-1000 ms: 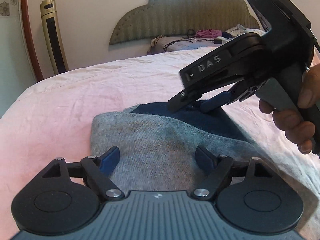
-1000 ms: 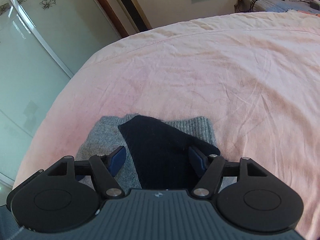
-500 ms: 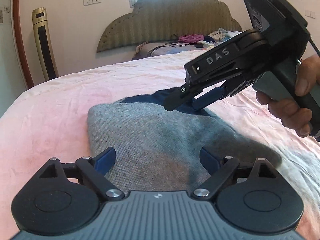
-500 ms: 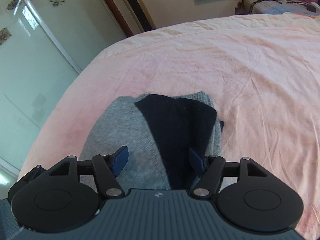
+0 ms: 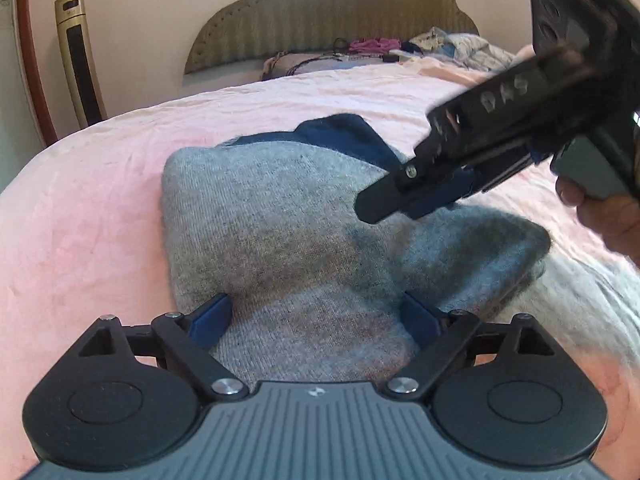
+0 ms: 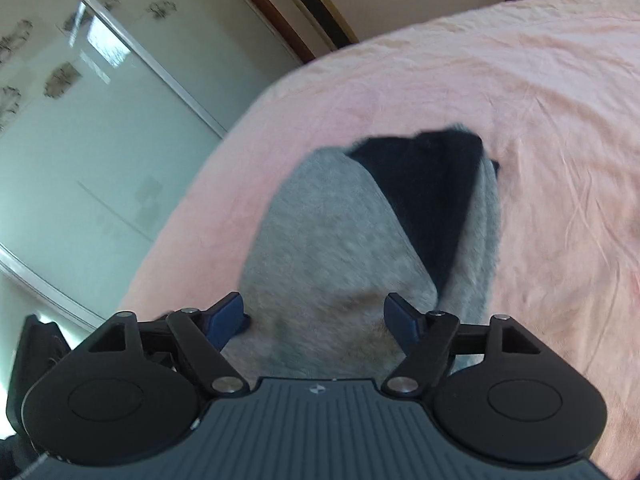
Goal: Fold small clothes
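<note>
A grey knit garment lies folded on the pink bed sheet, with a dark navy part showing at its far end. My left gripper stands open over the garment's near edge, pads apart and pressing on nothing. In the left wrist view my right gripper hovers over the garment's right side, held by a hand. In the right wrist view my right gripper is open above the grey garment, with nothing between its fingers. The navy part lies beyond it.
A padded headboard and a heap of clothes and cables are at the bed's far end. A tall gold and black appliance stands by the wall. Frosted sliding doors run past the bed's left edge.
The right gripper has drawn back from the navy end across the garment. More grey cloth now shows in its view. The left gripper has come closer to the garment, its jaws a little wider.
</note>
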